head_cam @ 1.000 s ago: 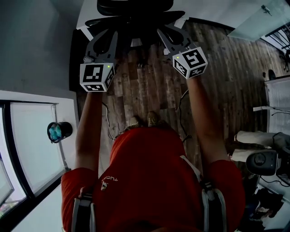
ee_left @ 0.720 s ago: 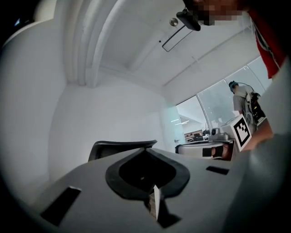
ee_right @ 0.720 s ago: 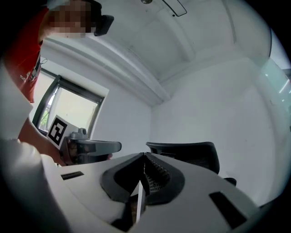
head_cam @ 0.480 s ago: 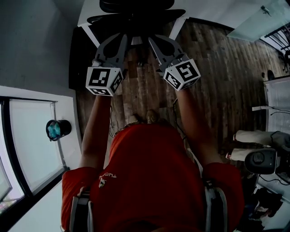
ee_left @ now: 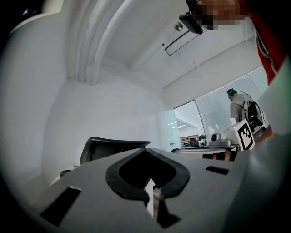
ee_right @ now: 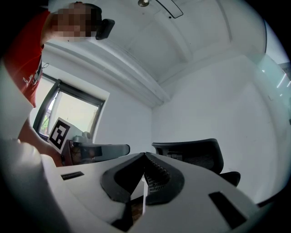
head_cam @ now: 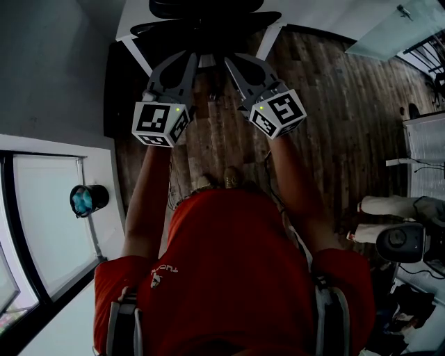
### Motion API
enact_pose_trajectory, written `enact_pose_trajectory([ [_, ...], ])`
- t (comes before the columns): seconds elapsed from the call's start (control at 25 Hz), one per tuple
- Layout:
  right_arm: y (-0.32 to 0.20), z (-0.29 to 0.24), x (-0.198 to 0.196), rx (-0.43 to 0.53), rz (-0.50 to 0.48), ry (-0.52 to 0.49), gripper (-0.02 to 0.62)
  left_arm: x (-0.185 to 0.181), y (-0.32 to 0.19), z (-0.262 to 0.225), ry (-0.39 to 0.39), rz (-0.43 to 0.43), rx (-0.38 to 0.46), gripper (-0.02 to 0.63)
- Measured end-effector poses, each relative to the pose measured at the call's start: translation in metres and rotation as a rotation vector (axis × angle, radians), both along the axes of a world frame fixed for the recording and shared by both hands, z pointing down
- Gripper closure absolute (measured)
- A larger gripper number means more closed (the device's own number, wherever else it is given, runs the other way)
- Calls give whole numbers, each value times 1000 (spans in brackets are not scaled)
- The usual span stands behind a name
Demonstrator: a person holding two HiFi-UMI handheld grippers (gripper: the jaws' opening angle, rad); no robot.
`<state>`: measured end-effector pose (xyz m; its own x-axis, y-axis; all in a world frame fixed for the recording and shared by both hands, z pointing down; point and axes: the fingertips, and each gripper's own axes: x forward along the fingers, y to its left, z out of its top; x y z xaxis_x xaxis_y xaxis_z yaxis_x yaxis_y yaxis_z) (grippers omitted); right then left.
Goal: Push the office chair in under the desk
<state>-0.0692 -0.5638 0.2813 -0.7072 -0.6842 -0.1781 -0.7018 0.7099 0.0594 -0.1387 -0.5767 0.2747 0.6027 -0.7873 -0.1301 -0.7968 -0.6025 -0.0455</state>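
Our left hand-held gripper (head_cam: 186,59) and right hand-held gripper (head_cam: 231,61) reach forward side by side. Each has its jaws together at the tips, with nothing between them. Just beyond the tips stands the black office chair (head_cam: 205,15), its back towards us. Both gripper views show the back close ahead, but we cannot tell whether the tips touch it. The chair sits in the dark gap between the legs of the white table (head_cam: 129,24), over a wooden floor (head_cam: 334,125). This fits a push nearly finished or one just ended. We judge that a good push needs both tips level on the back, pressing evenly and straight, so the chair rolls in square without swivelling.
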Motion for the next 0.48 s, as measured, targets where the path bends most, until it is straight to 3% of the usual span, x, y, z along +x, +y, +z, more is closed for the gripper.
enact_pose_trajectory([
  [0.48, -3, 5, -3, -3, -9, 10, 571, 0, -2, 3, -10, 7, 4, 595],
])
